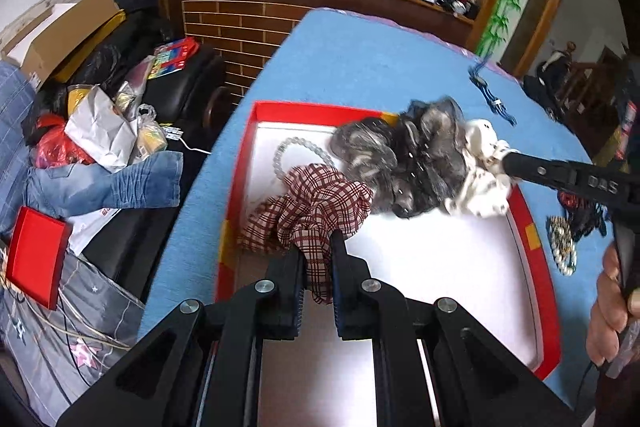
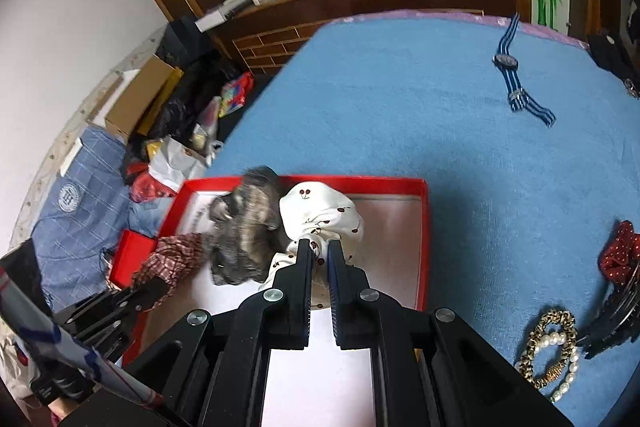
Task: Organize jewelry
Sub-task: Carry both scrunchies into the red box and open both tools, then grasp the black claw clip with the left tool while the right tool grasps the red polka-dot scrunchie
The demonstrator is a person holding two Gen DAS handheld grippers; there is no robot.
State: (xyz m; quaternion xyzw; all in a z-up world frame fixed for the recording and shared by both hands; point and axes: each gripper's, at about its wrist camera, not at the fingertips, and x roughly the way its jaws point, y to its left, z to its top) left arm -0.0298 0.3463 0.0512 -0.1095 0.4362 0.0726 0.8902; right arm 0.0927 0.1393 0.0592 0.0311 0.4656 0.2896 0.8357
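I have both grippers over the red tray (image 1: 240, 163) that sits near the left edge of the blue-covered tabletop (image 1: 360, 59). My left gripper (image 1: 318, 267) is pinching a fold of the red-and-white plaid scrunchie (image 1: 320, 203), and my right gripper (image 2: 319, 259) is pinching the white cherry-print scrunchie (image 2: 320, 211).

The risk I see is tangling. A grey mottled scrunchie (image 1: 400, 163) hangs bunched between the two I hold, touching both, and I cannot tell whether it is caught on either. If I release one piece while it clings, the fabric could drag the others out of place or over the tray wall. The plaid scrunchie also drapes across the clear bead bracelet (image 1: 288, 151) lying on the tray's white floor, so pulling it sideways could sweep the bracelet along. Both grips are on thin folds of soft cloth, which I judge could slip.

The scrunchies look soft, puffy and crumpled, all three crowded toward the tray's far left part, while the right part of the tray is bare. Still outside on the tabletop are a blue striped watch (image 2: 516, 79) toward the far edge, and near the right edge a pearl-and-leopard bracelet (image 2: 554, 355), a red dotted scrunchie (image 2: 618, 251) and a black hair claw (image 2: 612, 323).
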